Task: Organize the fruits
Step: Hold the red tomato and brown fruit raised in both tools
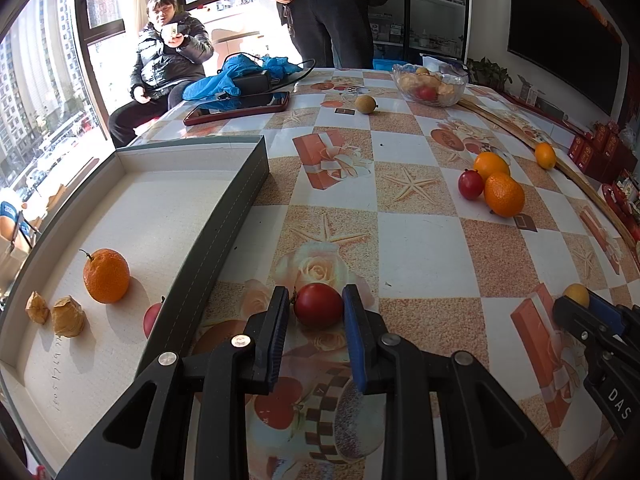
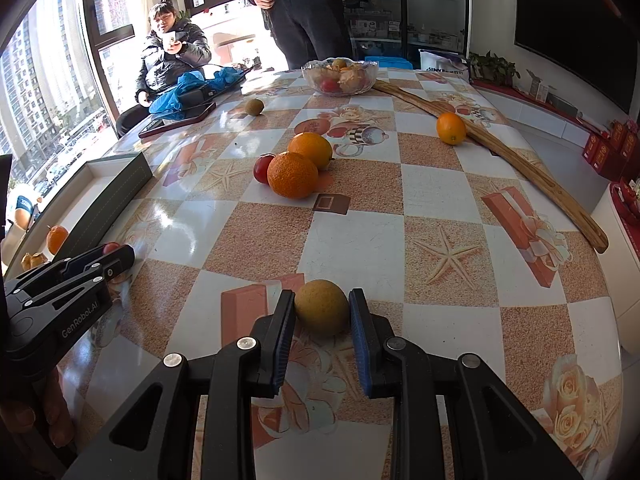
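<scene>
My left gripper (image 1: 315, 289) is shut on a small red fruit (image 1: 319, 305), low over the patterned tablecloth and just right of the box's dark wall (image 1: 240, 200). Inside the white-lined box lie an orange (image 1: 106, 276), two papery brown husked fruits (image 1: 69, 316) and a red fruit (image 1: 152, 318) half hidden by the wall. My right gripper (image 2: 321, 293) is shut on a yellow-brown round fruit (image 2: 322, 307) near the table's front. The left wrist view shows that gripper (image 1: 580, 304) at its right edge.
Two oranges with a red fruit (image 2: 292, 174) sit mid-table. Another orange (image 2: 451, 128) lies by a long wooden stick (image 2: 520, 168). A brown fruit (image 2: 254, 106), a glass fruit bowl (image 2: 339, 76), a phone (image 2: 178, 120) and blue plastic lie farther back. Two people are behind the table.
</scene>
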A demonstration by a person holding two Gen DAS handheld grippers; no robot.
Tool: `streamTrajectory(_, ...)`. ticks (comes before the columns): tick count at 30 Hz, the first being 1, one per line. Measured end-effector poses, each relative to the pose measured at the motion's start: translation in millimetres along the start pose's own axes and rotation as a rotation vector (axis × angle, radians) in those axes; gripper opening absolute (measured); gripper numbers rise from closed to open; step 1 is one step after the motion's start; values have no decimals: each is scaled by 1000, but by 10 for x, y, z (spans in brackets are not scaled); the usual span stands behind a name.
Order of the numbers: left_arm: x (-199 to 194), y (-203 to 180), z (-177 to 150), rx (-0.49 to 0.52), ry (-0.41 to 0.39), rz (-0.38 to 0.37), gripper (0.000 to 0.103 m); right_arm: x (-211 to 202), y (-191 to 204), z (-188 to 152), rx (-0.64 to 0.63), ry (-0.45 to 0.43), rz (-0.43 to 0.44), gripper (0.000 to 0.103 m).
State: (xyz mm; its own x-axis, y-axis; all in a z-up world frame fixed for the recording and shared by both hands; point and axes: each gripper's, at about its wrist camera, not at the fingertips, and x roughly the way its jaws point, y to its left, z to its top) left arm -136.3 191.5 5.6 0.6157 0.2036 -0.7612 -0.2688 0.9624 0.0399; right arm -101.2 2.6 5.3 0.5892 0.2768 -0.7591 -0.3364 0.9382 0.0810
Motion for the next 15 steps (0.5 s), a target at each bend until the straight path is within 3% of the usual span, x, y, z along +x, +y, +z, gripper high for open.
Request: streamTrajectory(15, 0, 7, 0, -2, 1, -2, 30, 13, 9, 3, -21, 7, -21, 28)
